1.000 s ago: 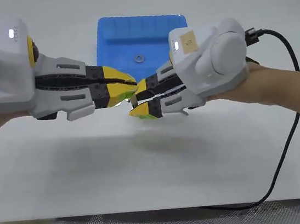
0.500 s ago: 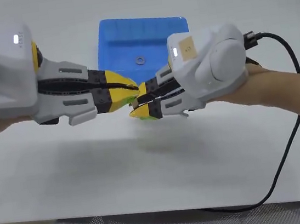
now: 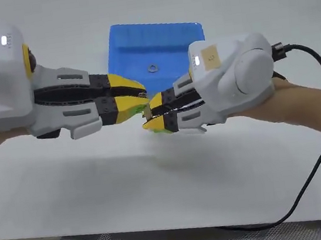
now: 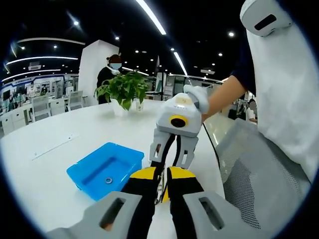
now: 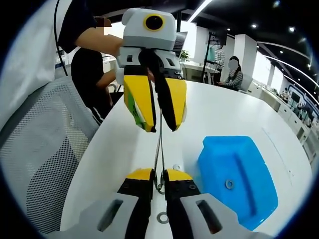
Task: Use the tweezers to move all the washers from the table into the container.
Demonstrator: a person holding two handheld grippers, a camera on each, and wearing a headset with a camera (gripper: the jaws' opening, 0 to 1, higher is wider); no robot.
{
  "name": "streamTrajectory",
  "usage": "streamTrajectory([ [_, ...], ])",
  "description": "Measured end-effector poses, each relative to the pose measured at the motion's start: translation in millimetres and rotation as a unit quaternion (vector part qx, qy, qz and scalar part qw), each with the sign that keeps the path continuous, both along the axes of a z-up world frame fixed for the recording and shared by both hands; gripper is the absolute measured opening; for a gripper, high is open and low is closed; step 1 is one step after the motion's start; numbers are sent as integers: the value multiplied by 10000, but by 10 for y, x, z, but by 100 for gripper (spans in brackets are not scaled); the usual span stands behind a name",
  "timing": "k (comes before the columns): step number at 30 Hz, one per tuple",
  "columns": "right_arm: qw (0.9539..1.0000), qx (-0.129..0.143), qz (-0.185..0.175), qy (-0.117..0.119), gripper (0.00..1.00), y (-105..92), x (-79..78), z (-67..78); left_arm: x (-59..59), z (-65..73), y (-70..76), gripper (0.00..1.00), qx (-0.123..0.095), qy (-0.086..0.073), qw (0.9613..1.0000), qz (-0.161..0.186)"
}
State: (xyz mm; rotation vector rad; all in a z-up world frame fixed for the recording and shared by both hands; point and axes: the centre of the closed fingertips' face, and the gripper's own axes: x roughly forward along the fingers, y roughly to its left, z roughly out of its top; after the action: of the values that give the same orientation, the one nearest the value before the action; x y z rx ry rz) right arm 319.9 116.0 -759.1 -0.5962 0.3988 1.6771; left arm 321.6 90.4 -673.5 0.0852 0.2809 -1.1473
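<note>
Two claws meet tip to tip at the middle of the head view, both lying level above the white counter. The left claw reaches in from the left edge with its yellow tips pointing right. The right claw comes in from the right, slightly lower, tips pointing left, and the right hand grips its white body from behind.

One pair of tweezers runs as thin metal legs between them. In the right gripper view it goes from the right claw's pads at the bottom up into the left claw near the top centre. The right claw is closed to a narrow slit with the tweezers pinched in it. In the left gripper view the left claw is likewise drawn nearly together on the metal at the lower centre.

There is one blue container, in the upper middle of the head view, beyond the claws. I count three washers. One washer lies flat on the container's floor. In the right gripper view a second washer sits on the counter just right of the tweezers. A third washer lies on the counter at the bottom centre, between the right claw's two arms.
</note>
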Motion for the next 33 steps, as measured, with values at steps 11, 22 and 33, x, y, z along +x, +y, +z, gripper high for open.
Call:
streamTrajectory([
  [11,9999,89,-12,-62,9,1,-50,176,-57,155,145,15,5,-128,9998,159],
  [22,9989,359,-124,-259,9,-9,115,608,-94,186,323,20,69,-153,9993,340],
  [33,9970,544,-379,-404,9,-108,396,838,-6,294,447,24,-85,-341,9971,669],
])
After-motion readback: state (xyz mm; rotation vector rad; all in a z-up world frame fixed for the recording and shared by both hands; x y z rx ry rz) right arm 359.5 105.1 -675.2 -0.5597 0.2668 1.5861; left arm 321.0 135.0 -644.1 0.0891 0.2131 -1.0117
